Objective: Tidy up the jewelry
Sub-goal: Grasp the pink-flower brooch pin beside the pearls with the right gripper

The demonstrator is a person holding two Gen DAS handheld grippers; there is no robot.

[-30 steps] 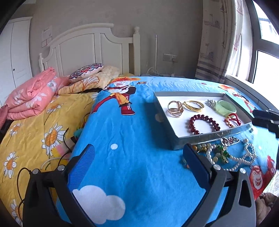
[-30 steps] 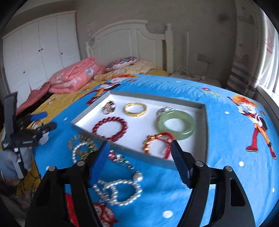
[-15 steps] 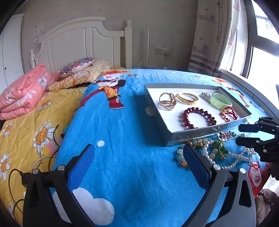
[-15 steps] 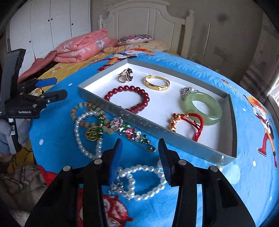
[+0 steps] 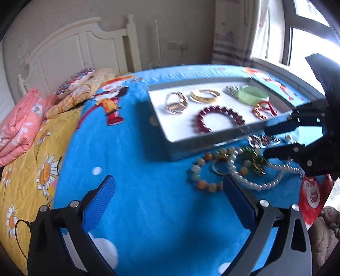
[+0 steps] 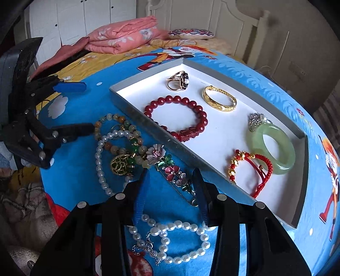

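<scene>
A bed is spread with a blue cartoon-print blanket [image 5: 148, 212] beside a yellow daisy quilt [image 5: 25, 169]. Folded pink bedding [image 6: 123, 35] lies near the white headboard [image 5: 85, 46], next to a round patterned cushion [image 6: 191, 33] resting on a pale yellow pillow [image 5: 89, 89]. White wardrobe doors [image 6: 85, 17] stand behind. A striped curtain [image 5: 231, 38] hangs by the bright window [image 5: 308, 36], and a wall socket [image 5: 176, 45] sits beside the headboard.

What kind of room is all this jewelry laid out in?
Most likely a bedroom: the tray sits on a bed's cartoon blanket, with a white headboard, a folded pink quilt and white wardrobe doors behind.
</scene>
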